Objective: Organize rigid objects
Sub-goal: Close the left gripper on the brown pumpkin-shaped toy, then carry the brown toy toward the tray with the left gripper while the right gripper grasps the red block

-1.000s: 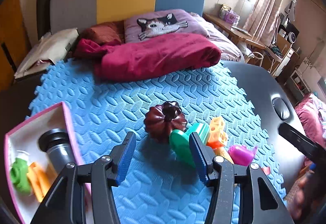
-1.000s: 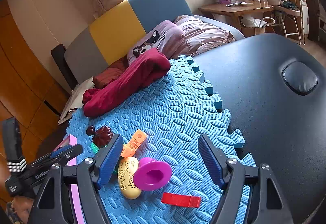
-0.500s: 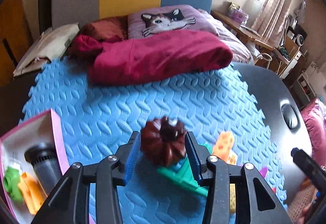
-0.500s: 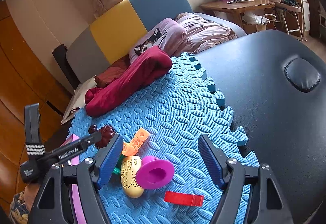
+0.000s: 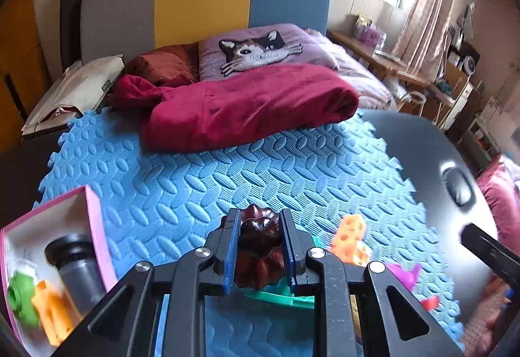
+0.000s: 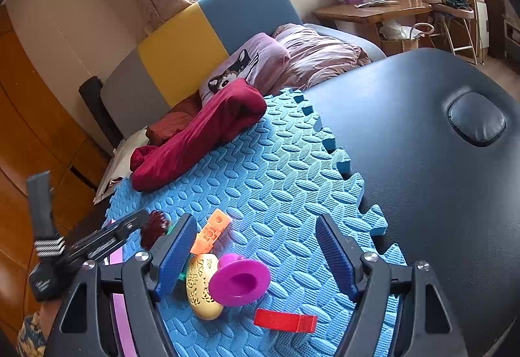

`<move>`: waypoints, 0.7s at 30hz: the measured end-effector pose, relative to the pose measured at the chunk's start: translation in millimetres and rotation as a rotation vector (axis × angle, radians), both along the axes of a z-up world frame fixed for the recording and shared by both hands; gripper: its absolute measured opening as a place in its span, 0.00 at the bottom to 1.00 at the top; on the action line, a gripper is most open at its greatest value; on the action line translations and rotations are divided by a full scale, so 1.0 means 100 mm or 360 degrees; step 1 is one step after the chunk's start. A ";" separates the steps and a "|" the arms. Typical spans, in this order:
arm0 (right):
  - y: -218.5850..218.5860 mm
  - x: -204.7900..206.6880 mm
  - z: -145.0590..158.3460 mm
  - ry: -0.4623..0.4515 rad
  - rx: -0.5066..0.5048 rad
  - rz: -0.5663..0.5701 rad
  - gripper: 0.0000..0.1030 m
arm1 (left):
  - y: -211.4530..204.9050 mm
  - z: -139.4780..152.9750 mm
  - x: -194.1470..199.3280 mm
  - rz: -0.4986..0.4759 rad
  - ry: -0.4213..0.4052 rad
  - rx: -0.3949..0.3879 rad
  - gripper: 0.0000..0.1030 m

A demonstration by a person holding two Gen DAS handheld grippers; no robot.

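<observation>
Your left tool (image 5: 260, 251) pinches the brown toy (image 5: 258, 254) above the blue mat (image 5: 227, 175); your right tool (image 6: 253, 254) stands spread and empty. The pink box (image 5: 94, 227) holds several pieces. The orange block (image 6: 211, 232), yellow egg (image 6: 201, 287), purple cup (image 6: 240, 280) and red piece (image 6: 286, 321) remain unsorted.

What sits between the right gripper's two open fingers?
In the right wrist view, the purple cup lies between the right gripper fingers, untouched, on the blue mat.
</observation>
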State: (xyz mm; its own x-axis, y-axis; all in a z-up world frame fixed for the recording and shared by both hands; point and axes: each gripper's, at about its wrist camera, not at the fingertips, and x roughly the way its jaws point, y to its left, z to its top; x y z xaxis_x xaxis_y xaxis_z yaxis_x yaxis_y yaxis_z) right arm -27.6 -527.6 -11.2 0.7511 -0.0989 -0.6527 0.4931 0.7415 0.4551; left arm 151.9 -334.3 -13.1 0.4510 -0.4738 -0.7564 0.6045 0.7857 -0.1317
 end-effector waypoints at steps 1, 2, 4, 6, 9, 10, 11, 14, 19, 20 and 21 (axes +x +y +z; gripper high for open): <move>-0.01 0.00 -0.01 0.0003 0.0010 -0.0005 0.75 | 0.06 0.04 -0.03 -0.0002 -0.0010 -0.0019 0.23; -0.02 0.00 -0.02 0.0008 0.0018 -0.0010 0.75 | 0.10 0.07 -0.06 -0.0001 -0.0013 -0.0034 0.23; -0.04 0.01 -0.04 0.0021 0.0031 -0.0012 0.75 | 0.19 0.13 -0.11 -0.0006 -0.0009 -0.0073 0.23; -0.04 0.03 -0.07 0.0043 0.0051 -0.0002 0.75 | 0.27 0.21 -0.17 -0.0016 -0.0020 -0.0105 0.23; -0.03 0.08 -0.14 0.0095 0.0096 0.0044 0.75 | 0.38 0.30 -0.25 -0.0034 -0.0036 -0.0142 0.23; -0.03 0.10 -0.17 0.0125 0.0111 0.0058 0.75 | 0.41 0.33 -0.27 -0.0035 -0.0037 -0.0149 0.23; -0.02 0.11 -0.19 0.0147 0.0122 0.0068 0.75 | 0.44 0.35 -0.29 -0.0034 -0.0032 -0.0164 0.23; 0.01 0.13 -0.26 0.0189 0.0167 0.0106 0.75 | 0.58 0.44 -0.35 -0.0035 -0.0005 -0.0236 0.23; 0.05 0.17 -0.30 0.0254 0.0135 0.0117 0.75 | 0.78 0.54 -0.48 -0.0051 0.0021 -0.0309 0.23; 0.05 0.18 -0.32 0.0266 0.0139 0.0114 0.75 | 0.82 0.55 -0.50 -0.0048 0.0028 -0.0321 0.23; 0.04 0.18 -0.33 0.0274 0.0135 0.0110 0.75 | 0.86 0.56 -0.52 -0.0049 0.0036 -0.0329 0.23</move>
